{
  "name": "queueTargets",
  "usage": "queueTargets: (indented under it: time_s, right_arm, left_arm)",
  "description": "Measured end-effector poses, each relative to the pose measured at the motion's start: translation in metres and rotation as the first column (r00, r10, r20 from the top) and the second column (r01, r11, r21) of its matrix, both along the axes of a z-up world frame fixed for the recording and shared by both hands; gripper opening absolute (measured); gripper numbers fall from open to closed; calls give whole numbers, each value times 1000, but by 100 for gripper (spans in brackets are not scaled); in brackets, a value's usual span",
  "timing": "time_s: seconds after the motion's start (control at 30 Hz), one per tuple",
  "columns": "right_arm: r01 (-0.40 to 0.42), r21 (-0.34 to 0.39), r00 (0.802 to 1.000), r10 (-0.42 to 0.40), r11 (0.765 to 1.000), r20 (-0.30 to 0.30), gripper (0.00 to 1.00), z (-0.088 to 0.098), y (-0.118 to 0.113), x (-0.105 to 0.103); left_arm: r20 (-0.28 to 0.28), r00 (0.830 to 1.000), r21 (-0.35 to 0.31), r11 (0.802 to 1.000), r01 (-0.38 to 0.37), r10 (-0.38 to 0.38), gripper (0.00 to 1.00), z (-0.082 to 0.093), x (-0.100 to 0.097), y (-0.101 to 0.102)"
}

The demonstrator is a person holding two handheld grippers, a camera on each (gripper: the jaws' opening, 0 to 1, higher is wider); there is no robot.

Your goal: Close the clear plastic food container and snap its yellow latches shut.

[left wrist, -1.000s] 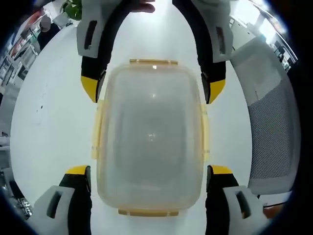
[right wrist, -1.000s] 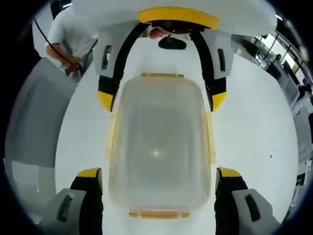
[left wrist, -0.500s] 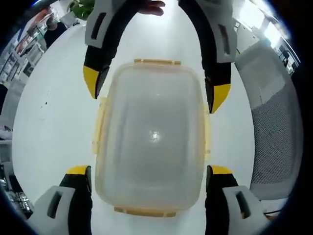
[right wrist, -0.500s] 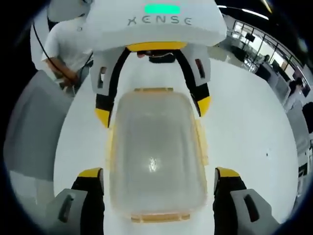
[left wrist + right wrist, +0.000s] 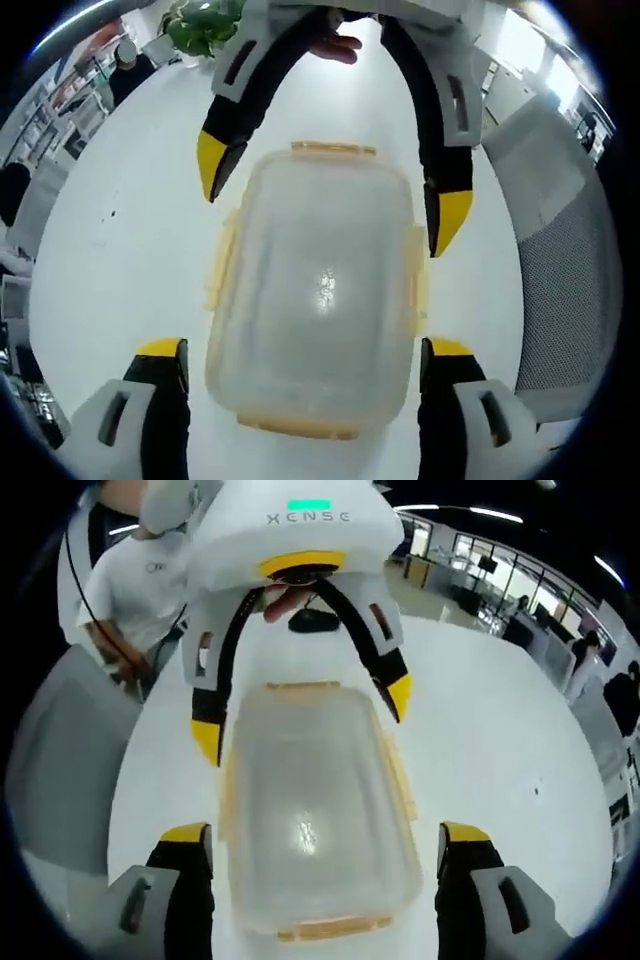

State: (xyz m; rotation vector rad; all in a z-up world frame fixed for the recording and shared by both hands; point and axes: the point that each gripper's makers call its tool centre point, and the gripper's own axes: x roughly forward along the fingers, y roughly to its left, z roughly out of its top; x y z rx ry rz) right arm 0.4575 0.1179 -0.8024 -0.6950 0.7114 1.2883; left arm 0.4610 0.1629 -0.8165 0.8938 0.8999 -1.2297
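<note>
A clear plastic food container point(image 5: 318, 300) with yellow latches point(image 5: 416, 275) lies lid-on on a white worktop point(image 5: 120, 270), between two pairs of tongs facing each other; the left tongs point(image 5: 302, 352) stand open astride its near end, touching nothing; the right tongs point(image 5: 326, 832) stand open likewise at the opposite end; a grey chair point(image 5: 565, 250) stands to the right.

"XENSE" is printed in grey letters on the white housing of the left gripper point(image 5: 303, 705), seen in the right gripper view, just under a green light bar. No other text can be read.
</note>
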Motion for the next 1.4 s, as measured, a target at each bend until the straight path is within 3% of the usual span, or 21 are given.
queueTargets:
  time_s: [0.33, 0.57, 0.9, 1.4]
  right_arm:
    - [58, 33, 998, -58, 998, -22, 94, -2, -3, -4]
    - [147, 114, 989, -145, 983, -28, 94, 8, -3, 3]
    - [171, 145, 985, -173, 974, 1, 94, 15, -9, 4]
    - [217, 188, 976, -219, 958, -7, 94, 21, -9, -1]
  left_arm:
    - [18, 1000, -43, 999, -8, 8, 95, 5, -7, -2]
    - [39, 998, -76, 996, -37, 40, 96, 10, -4, -3]
    - [51, 997, -89, 994, -56, 60, 95, 12, -6, 0]
    - [77, 992, -136, 986, -93, 104, 94, 16, -8, 7]
